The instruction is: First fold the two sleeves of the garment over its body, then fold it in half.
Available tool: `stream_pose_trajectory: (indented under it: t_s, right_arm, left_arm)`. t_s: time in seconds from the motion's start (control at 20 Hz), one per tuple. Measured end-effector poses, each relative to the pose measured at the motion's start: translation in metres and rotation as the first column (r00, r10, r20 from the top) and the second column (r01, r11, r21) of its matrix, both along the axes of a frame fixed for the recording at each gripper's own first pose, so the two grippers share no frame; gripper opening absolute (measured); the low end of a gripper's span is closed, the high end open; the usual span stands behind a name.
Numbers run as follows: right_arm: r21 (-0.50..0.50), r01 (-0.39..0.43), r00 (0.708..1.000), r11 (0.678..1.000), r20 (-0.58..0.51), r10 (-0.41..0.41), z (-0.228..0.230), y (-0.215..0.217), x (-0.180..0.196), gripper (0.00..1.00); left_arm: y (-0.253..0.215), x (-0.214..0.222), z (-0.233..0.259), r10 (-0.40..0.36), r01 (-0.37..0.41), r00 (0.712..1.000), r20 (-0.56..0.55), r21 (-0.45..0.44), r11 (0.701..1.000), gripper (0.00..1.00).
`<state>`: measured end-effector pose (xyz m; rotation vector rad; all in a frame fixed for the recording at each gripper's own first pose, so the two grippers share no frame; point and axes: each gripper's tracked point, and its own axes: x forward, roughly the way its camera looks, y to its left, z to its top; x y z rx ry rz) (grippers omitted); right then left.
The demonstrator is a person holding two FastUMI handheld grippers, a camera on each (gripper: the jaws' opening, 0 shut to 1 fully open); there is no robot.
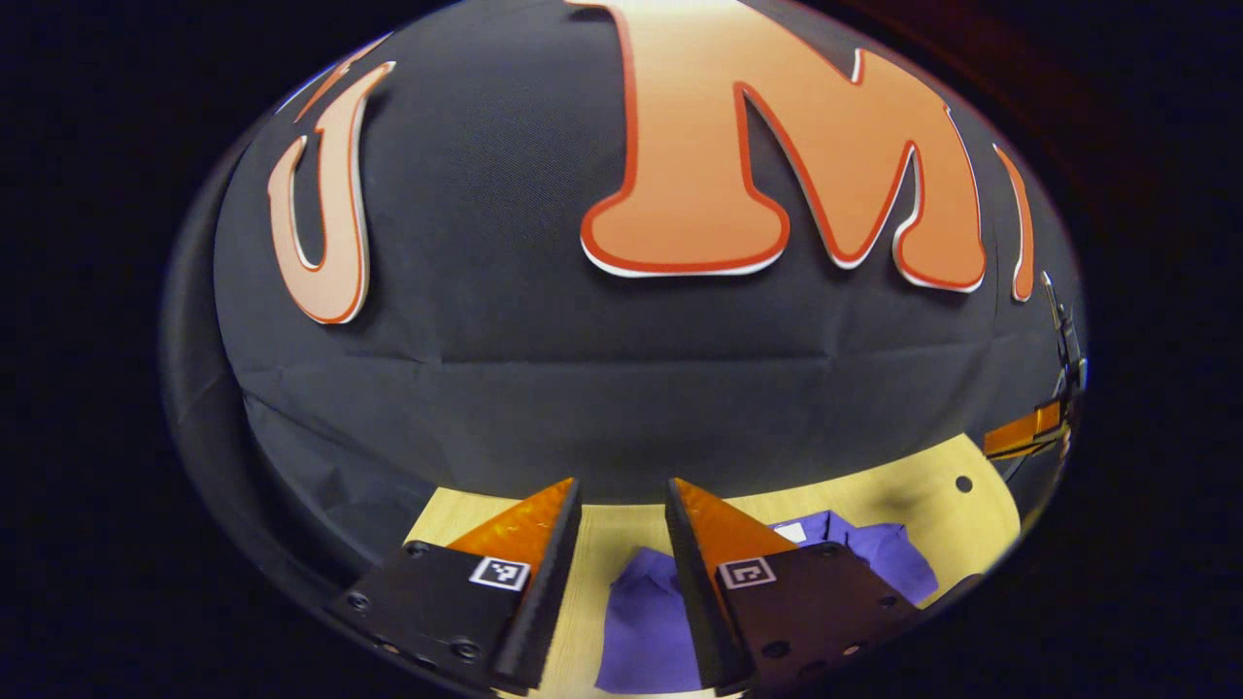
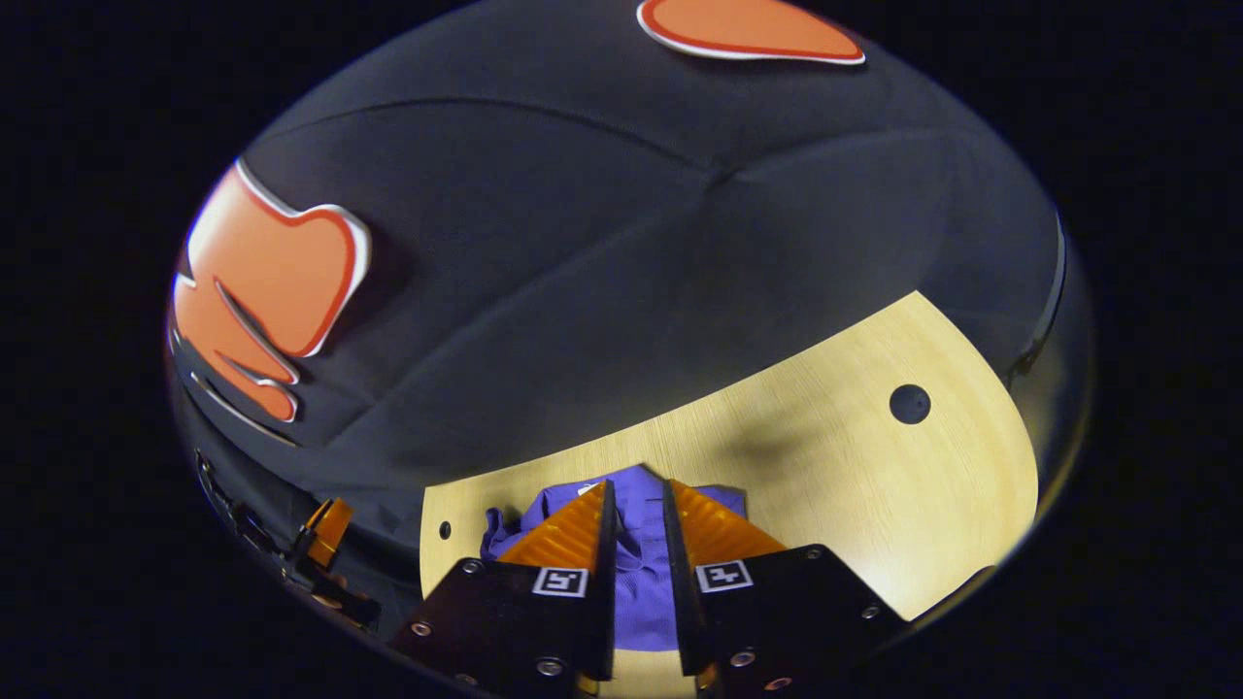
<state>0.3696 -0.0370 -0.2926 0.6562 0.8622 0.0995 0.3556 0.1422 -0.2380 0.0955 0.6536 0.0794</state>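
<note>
A purple garment lies crumpled on the pale wooden table. It sits just beyond and below my left gripper, which hangs above it, open and holding nothing. A white tag shows at the garment's collar. In the right gripper view the purple garment shows through the narrow gap of my right gripper, which is open a little with nothing pressed between its fingers. The right gripper's orange finger appears at the far right of the left gripper view. The left gripper's orange finger appears low on the left of the right gripper view.
The table ends at the black cloth wall close behind the garment. A round hole marks the tabletop to the right of the garment, and a smaller hole sits near its left edge. Bare wood spreads to the right.
</note>
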Motion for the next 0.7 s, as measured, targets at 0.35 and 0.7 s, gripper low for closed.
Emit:
stream_pose_trajectory:
  t_s: [0.35, 0.7]
  right_arm:
    - [-0.142, 0.042, 0.981, 0.989, 0.194, -0.014, 0.069, -0.021, -0.032, 0.67]
    - [-0.316, 0.121, 0.899, 0.941, 0.438, 0.032, 0.147, -0.016, -0.075, 0.95]
  left_arm:
    - [-0.001, -0.033, 0.056, 0.038, -0.032, 0.993, 0.115, -0.05, 0.998, 0.94]
    - [-0.013, -0.081, 0.128, 0.0, 0.008, 0.96, 0.279, -0.027, 1.0, 0.96]
